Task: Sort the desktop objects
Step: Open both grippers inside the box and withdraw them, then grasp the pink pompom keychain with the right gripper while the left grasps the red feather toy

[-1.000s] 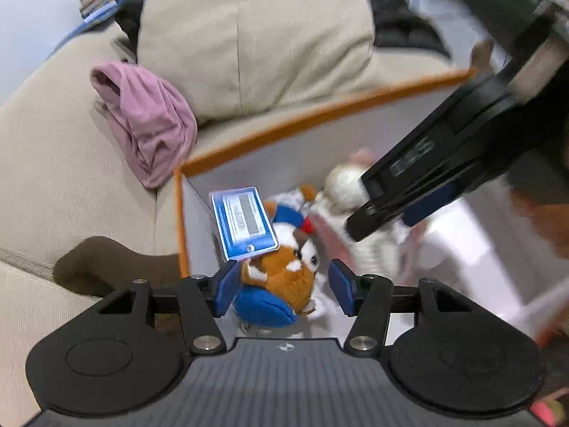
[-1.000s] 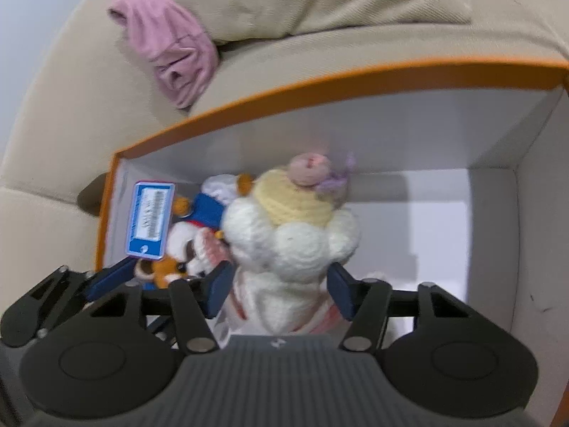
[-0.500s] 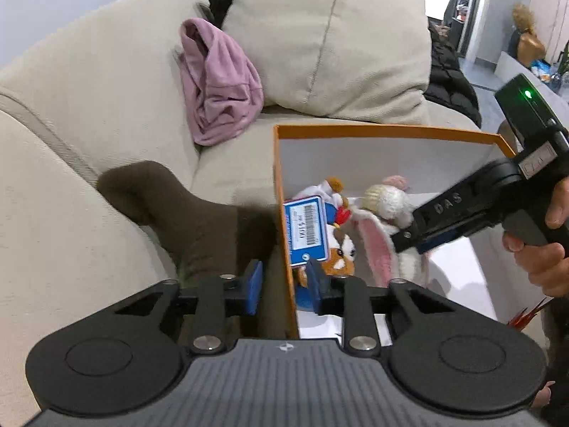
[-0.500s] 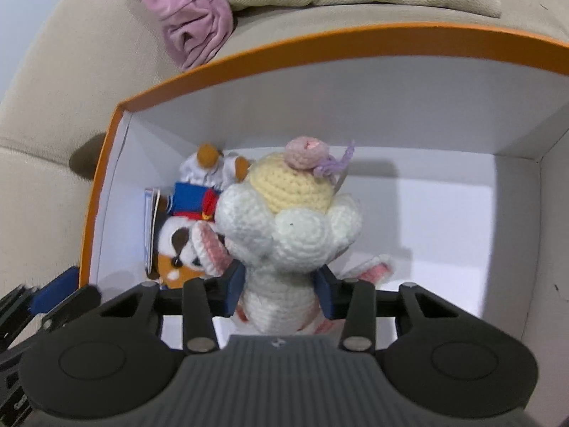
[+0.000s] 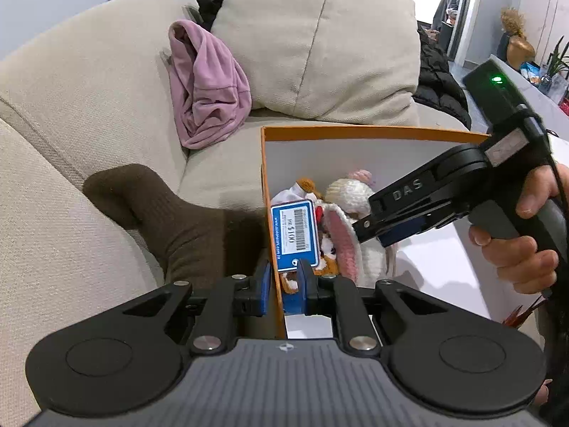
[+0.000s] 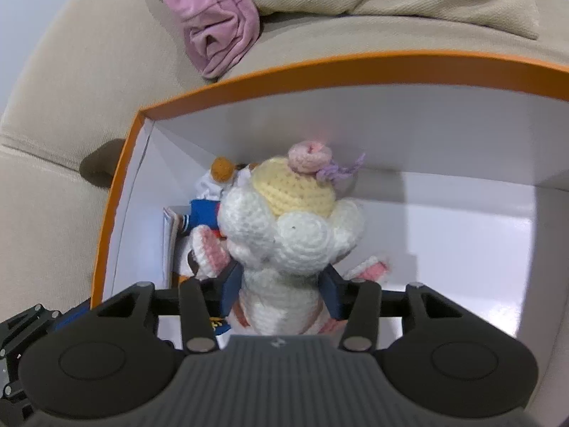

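An orange-rimmed white box (image 5: 373, 131) (image 6: 320, 71) sits on the sofa seat. Inside it stands a white crochet bunny (image 6: 291, 235) (image 5: 350, 195) with a yellow cap. Beside it, against the left wall, lies a brown-and-white plush (image 6: 202, 213) with a blue price tag (image 5: 295, 236). My left gripper (image 5: 283, 284) straddles the box's left wall, and its jaws are closing with a pad against each face. My right gripper (image 6: 281, 290) (image 5: 370, 229) is down in the box with the bunny's body between its jaws. Those jaws are opening and the pads sit just beside the bunny.
A pink cloth (image 5: 206, 85) lies on the sofa behind the box. A brown sock (image 5: 170, 220) lies just left of it. A big beige cushion (image 5: 320, 35) leans at the back. A person's hand (image 5: 522, 235) holds the right gripper's handle.
My left gripper left the plush inside the box, shifted to the box's left wall and narrowed around it. My right gripper squeezed the bunny, then widened.
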Motion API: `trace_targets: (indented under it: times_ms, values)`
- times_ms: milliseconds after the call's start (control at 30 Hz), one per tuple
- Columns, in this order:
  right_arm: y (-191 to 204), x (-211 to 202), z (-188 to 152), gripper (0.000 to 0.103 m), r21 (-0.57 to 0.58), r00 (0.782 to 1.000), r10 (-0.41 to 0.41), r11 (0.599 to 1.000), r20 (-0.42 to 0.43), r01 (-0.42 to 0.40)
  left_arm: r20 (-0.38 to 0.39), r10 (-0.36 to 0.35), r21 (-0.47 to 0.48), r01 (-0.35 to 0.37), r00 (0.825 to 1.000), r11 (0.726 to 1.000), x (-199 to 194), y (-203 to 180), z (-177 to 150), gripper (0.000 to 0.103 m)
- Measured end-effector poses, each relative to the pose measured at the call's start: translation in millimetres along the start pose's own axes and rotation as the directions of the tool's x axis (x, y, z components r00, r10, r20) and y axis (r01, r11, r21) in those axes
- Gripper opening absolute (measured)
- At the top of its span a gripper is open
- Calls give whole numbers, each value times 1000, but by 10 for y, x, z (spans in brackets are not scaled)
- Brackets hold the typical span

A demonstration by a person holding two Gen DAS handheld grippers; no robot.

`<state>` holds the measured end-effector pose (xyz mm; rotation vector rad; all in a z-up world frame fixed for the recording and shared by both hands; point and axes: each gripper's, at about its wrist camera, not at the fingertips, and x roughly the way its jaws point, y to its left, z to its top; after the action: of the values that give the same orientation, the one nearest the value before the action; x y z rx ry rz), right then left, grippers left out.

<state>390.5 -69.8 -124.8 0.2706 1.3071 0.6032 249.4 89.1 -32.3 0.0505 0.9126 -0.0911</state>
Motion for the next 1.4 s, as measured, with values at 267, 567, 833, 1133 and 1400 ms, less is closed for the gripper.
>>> trace_targets:
  times_ms: [267, 567, 833, 1133, 1400]
  values:
    - [168, -587, -245, 59, -75, 995, 11, 997, 103, -3, 74, 53, 2, -53, 996, 999, -539, -102, -6, 18]
    - [298, -1474, -1289, 62, -297, 923, 123, 955, 365, -10, 95, 5, -4, -5, 995, 1000, -1177, -236, -524, 19]
    - [158, -1667, -2358, 62, -321, 901, 67, 943, 429, 82, -25, -22, -9, 22, 999, 1000, -1106, -352, -1150, 34]
    - [13, -1299, -2896, 53, -297, 937, -84, 935, 339, 191, -128, 1, 50, 5, 992, 999, -851, -609, -1577, 53]
    - [72, -1117, -2925, 52, -336, 943, -94, 919, 318, 205, -95, -43, 49, 48, 995, 998, -844, -787, -1567, 53]
